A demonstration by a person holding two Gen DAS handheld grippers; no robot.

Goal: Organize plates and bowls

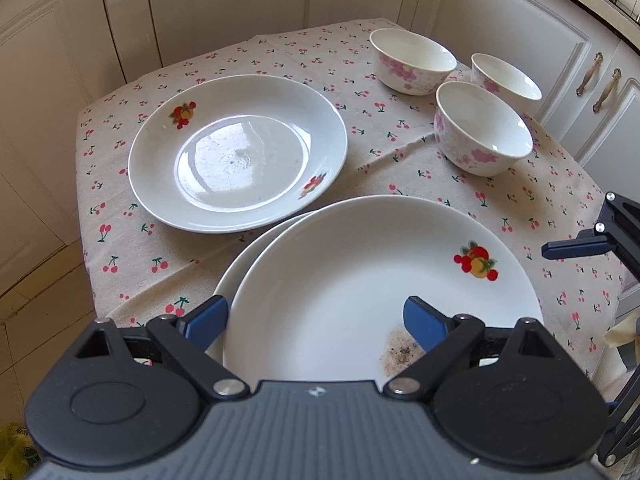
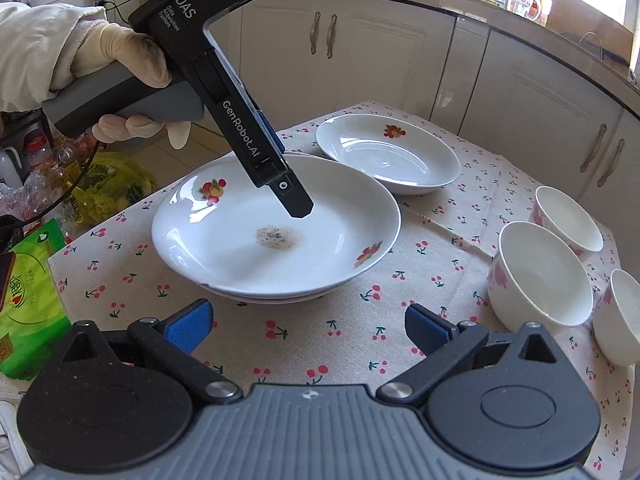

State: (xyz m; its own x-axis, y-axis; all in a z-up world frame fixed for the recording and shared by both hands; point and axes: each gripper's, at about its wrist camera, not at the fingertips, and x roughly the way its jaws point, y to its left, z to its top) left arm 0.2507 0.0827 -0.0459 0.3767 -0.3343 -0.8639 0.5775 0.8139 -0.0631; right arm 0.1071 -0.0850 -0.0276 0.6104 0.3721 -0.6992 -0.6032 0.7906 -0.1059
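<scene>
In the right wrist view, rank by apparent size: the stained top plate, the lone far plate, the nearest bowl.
1. Stained top plate.
2. Lone far plate: same pattern, so distance may explain the difference.
3. Nearest bowl, though it sits closer to the camera.

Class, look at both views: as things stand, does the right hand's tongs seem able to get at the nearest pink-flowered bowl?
Probably yes. The right tongs stand open and empty above the tablecloth, and the nearest bowl sits just to their right with nothing between. The left tongs hover over the stacked plates, away from that path.
</scene>
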